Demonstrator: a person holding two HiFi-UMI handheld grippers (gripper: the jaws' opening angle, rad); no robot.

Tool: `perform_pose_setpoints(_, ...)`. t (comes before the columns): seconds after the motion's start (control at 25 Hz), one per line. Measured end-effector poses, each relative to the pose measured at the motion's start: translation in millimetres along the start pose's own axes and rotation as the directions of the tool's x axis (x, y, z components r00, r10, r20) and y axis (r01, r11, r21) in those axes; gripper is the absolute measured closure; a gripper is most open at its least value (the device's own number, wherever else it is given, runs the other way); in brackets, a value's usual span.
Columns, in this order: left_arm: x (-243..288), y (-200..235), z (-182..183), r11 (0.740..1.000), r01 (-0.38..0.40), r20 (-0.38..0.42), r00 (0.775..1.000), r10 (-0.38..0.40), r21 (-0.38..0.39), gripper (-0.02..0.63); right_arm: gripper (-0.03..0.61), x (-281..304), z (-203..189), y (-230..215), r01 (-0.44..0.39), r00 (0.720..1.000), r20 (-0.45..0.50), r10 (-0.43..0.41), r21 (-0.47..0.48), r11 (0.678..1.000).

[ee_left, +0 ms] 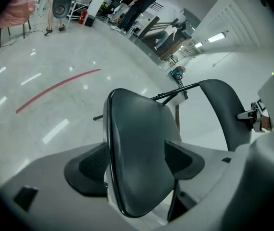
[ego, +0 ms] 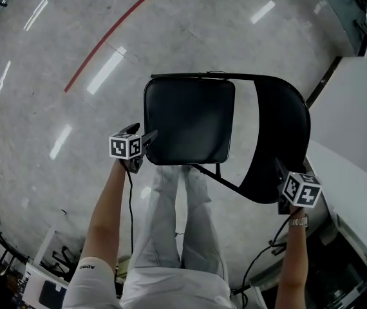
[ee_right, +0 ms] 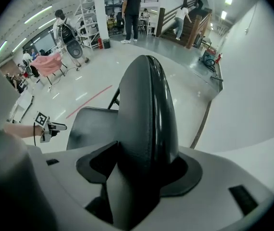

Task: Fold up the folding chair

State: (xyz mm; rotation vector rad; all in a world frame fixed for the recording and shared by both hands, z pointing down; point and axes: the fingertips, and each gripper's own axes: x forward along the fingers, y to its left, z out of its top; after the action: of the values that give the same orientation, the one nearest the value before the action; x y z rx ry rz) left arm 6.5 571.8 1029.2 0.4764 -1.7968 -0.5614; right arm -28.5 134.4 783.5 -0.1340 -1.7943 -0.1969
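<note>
Head view: folding chair [ego: 235,172] stands open on floor [ego: 55,56] before the person's legs [ego: 170,205] | left gripper [ego: 150,136] jaws apart, straddling seat [ego: 190,118] edge | right gripper [ego: 279,167] clamped on backrest [ego: 285,134] rim | likely stiff, weighty, hinged: hold the rigid edges.

The backrest [ee_right: 146,109] hides where the right tool [ee_right: 142,170] meets it; the chair legs [ego: 219,176] lie mostly under the seat [ego: 187,118].

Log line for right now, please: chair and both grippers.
chair: unfolded, seat flat | left gripper: open, seat edge between jaws | right gripper: shut on backrest | fold: not started
</note>
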Motion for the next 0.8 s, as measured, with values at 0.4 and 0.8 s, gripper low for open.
perform_pose_setpoints(0.4, 47.0, 41.3, -15.3, 0.992, 0.067, -0.048, 0.996, -0.072, -0.103, 0.262, 0.308, 8.3, -2.4, 2.1, 0.011, 0.999, -0.032, -0.011, -0.006, 1.000)
perform_pose_setpoints(0.8, 81.1, 50.3, -19.1, 0.990, 0.107, -0.094, 0.989, -0.116, -0.095, 0.262, 0.308, 12.4, -2.1, 2.0, 0.009, 0.998, -0.057, -0.009, -0.003, 1.000)
